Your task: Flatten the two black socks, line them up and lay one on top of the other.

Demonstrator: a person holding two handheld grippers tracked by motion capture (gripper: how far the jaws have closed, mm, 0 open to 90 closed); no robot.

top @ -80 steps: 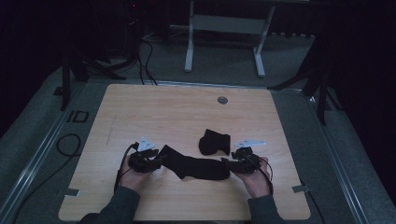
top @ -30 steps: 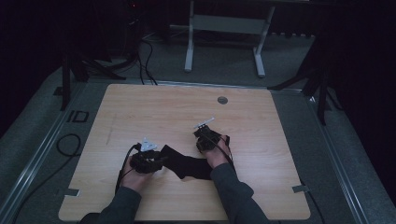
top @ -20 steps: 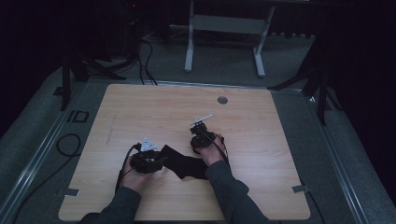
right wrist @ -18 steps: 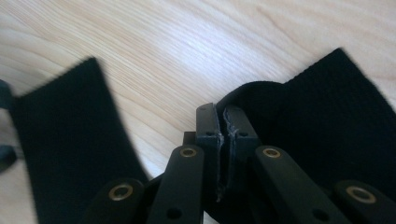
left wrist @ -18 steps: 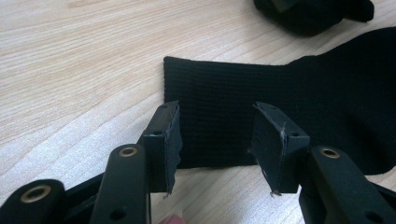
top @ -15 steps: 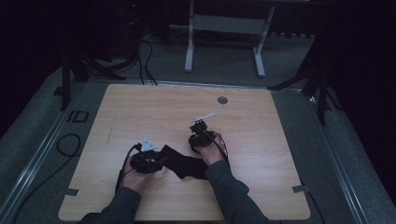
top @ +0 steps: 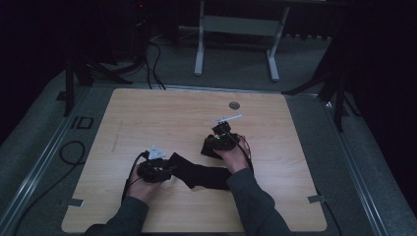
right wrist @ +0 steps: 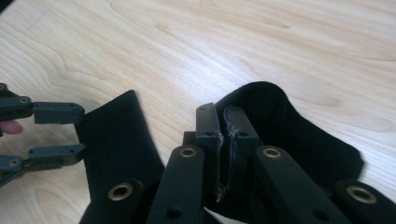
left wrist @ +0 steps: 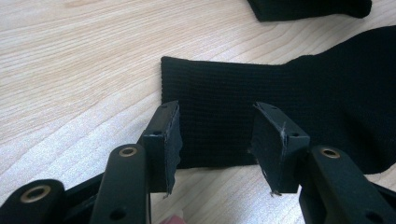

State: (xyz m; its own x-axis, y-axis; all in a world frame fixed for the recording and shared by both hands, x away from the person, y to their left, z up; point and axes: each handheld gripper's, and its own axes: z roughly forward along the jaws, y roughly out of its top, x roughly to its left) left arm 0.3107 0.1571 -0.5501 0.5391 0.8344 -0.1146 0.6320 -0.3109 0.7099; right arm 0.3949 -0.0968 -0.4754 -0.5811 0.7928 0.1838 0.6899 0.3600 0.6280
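Black ribbed knit sock [left wrist: 280, 93] lies flat on the pale wooden table [top: 162, 113], its cuff between the spread fingers [left wrist: 163, 135] of your left gripper [left wrist: 217, 140], which stand wide and straddle the edge without pressing. Your right gripper [right wrist: 224, 126] has its fingers pinched tight on a fold of that sock's far end, which arches just beyond them.

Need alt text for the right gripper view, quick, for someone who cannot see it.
The right gripper is shut on a fold of a black sock, raised above a light wooden table. At the left, the left gripper has open jaws either side of a flat ribbed black cuff.
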